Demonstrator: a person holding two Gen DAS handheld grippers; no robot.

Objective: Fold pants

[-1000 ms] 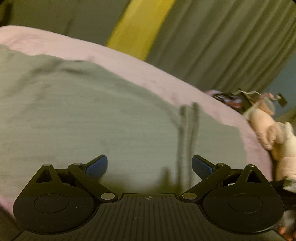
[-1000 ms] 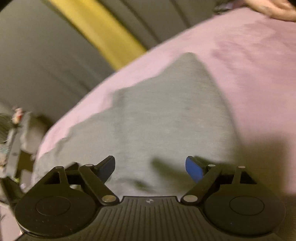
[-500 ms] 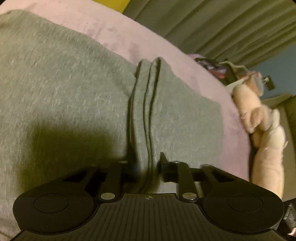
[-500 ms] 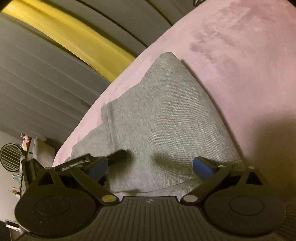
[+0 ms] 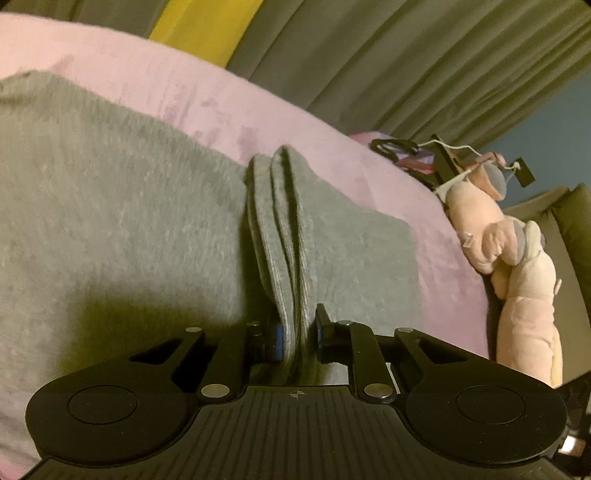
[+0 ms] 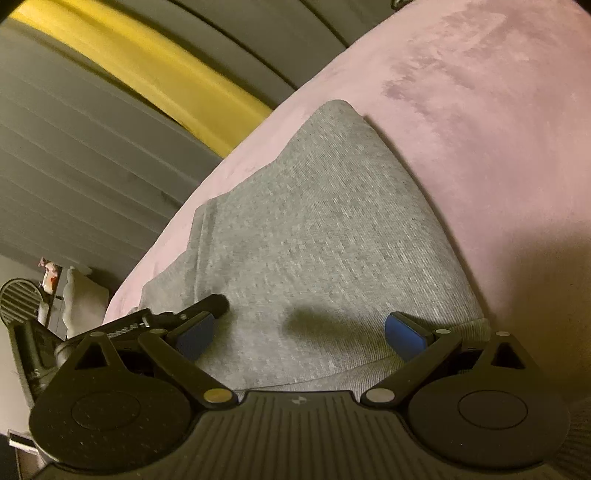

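Observation:
Grey knit pants point(image 5: 110, 221) lie spread on a pink blanket point(image 5: 184, 96). My left gripper point(image 5: 296, 338) is shut on a pinched ridge of the pants' fabric point(image 5: 284, 236), which stands up in folds between the blue pads. In the right wrist view the pants point(image 6: 325, 236) taper to a rounded corner at the far end. My right gripper point(image 6: 301, 334) is open, low over the pants' near edge, with cloth between its fingers but not clamped. Part of the left gripper point(image 6: 177, 317) shows at the left in that view.
A pink plush toy point(image 5: 517, 266) lies at the blanket's right edge, with black clutter point(image 5: 424, 158) behind it. Grey curtains point(image 5: 406, 66) and a yellow strip point(image 5: 207, 29) hang behind the bed. A fan point(image 6: 18, 299) and white things stand at the far left.
My left gripper went from open over the pants to shut on a pinched fold, which now stands higher. My right gripper came lower and closer to the near edge and stays open.

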